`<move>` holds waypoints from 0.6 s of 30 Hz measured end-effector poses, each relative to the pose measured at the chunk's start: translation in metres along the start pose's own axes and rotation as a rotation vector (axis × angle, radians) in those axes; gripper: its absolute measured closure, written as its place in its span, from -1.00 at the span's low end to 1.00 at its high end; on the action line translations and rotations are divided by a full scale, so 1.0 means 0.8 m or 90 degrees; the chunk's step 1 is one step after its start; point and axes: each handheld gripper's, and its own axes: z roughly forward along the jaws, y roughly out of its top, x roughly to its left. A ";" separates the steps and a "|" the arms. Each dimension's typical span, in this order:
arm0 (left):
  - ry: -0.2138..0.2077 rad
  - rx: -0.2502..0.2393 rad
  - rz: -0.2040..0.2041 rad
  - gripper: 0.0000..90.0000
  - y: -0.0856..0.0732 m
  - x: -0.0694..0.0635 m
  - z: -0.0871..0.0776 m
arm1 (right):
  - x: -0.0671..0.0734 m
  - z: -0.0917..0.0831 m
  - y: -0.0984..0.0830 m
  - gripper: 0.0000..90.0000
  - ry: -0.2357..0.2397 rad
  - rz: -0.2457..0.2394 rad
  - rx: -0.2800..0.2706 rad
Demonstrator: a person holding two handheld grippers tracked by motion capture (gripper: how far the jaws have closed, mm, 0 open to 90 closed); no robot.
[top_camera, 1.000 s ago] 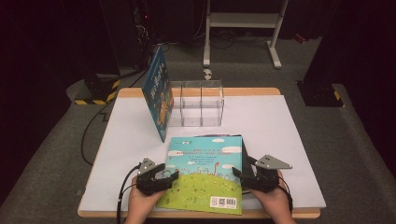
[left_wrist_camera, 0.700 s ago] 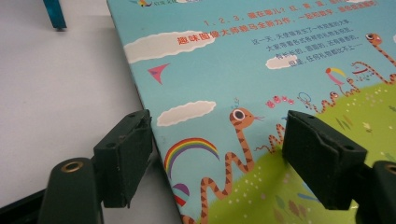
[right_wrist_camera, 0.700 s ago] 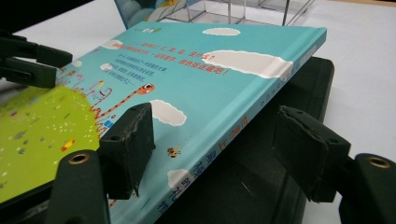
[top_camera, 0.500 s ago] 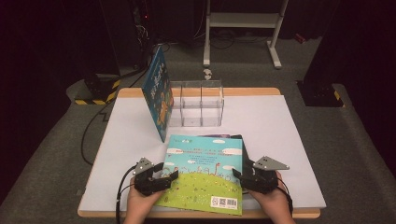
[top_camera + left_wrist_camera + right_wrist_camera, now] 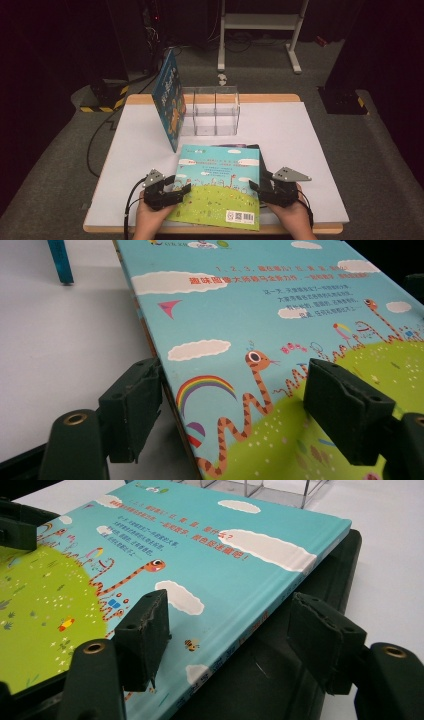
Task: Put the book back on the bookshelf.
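Picture book (image 5: pixel 220 187) lies flat, bottom centre of the high view, on a dark tray (image 5: pixel 300 645). Left gripper (image 5: pixel 182 190) and right gripper (image 5: pixel 256 185) straddle its side edges, jaws open, not pinching. Looks stiff, light, glossy: clamp the board edges firmly.

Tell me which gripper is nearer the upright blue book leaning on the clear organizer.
Left. The left gripper sits at the flat picture book's left edge, below the upright blue book; the right gripper is at that book's right edge, farther away.

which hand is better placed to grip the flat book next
Right, though it is close. The right tongs straddle the thick spine edge of the flat book, which lies on a black tray. The left tongs straddle its thin edge on the table.
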 end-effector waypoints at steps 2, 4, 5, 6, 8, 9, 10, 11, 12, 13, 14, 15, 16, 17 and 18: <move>-0.002 0.002 0.001 -0.47 0.000 -0.001 0.000 | -0.001 0.000 0.001 -0.28 -0.006 -0.001 -0.003; -0.007 0.002 0.005 -0.47 0.000 -0.003 0.000 | -0.004 0.000 0.001 -0.28 -0.011 0.001 -0.003; -0.011 0.001 0.008 -0.46 0.000 -0.005 0.001 | -0.007 -0.001 0.001 -0.28 -0.015 0.004 -0.004; -0.015 0.000 0.010 -0.46 0.000 -0.008 0.002 | -0.009 -0.001 0.001 -0.27 -0.018 0.008 -0.004; -0.020 -0.002 0.017 -0.44 0.001 -0.012 0.004 | -0.016 -0.003 0.000 -0.28 -0.027 0.015 -0.006; -0.024 -0.002 0.023 -0.44 0.002 -0.014 0.005 | -0.018 -0.004 0.000 -0.27 -0.031 0.017 -0.006; -0.030 -0.002 0.025 -0.44 0.002 -0.017 0.007 | -0.021 -0.005 0.000 -0.27 -0.035 0.020 -0.006; -0.034 -0.002 0.029 -0.44 0.002 -0.020 0.008 | -0.025 -0.007 -0.001 -0.27 -0.041 0.026 -0.007; -0.039 -0.003 0.034 -0.44 0.002 -0.023 0.009 | -0.028 -0.008 -0.002 -0.27 -0.043 0.031 -0.008; -0.045 -0.004 0.038 -0.44 0.002 -0.026 0.011 | -0.032 -0.010 -0.003 -0.27 -0.046 0.036 -0.009; -0.048 -0.004 0.037 -0.44 0.002 -0.028 0.012 | -0.036 -0.011 -0.004 -0.27 -0.050 0.042 -0.010; -0.050 -0.005 0.041 -0.44 0.002 -0.029 0.013 | -0.039 -0.012 -0.005 -0.27 -0.052 0.046 -0.011; -0.051 -0.005 0.042 -0.44 0.002 -0.031 0.014 | -0.041 -0.013 -0.005 -0.28 -0.053 0.048 -0.012; -0.052 -0.006 0.043 -0.44 0.002 -0.031 0.014 | -0.042 -0.014 -0.006 -0.28 -0.051 0.054 -0.013; -0.054 -0.006 0.043 -0.44 0.002 -0.030 0.014 | -0.043 -0.015 -0.007 -0.28 -0.050 0.060 -0.014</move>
